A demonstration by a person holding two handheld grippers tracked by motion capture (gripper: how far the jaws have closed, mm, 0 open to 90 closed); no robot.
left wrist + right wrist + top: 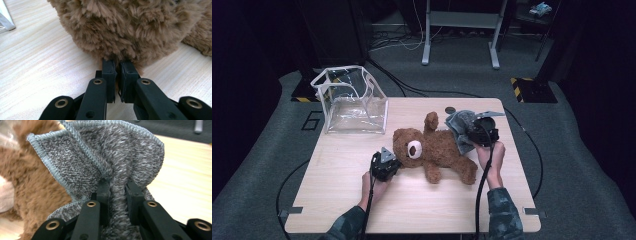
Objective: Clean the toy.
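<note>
Pinning the teddy bear flat on the tabletop — left claw clamped on its head fur. Right claw pinching the grey cloth, lifting it beside the bear — probably drawing it over the body next, keeping that grip firm.

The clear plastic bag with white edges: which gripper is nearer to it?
Left. The left gripper pinches the brown plush teddy bear just below the clear plastic bag; the right gripper holds a grey cloth farther away.
</note>
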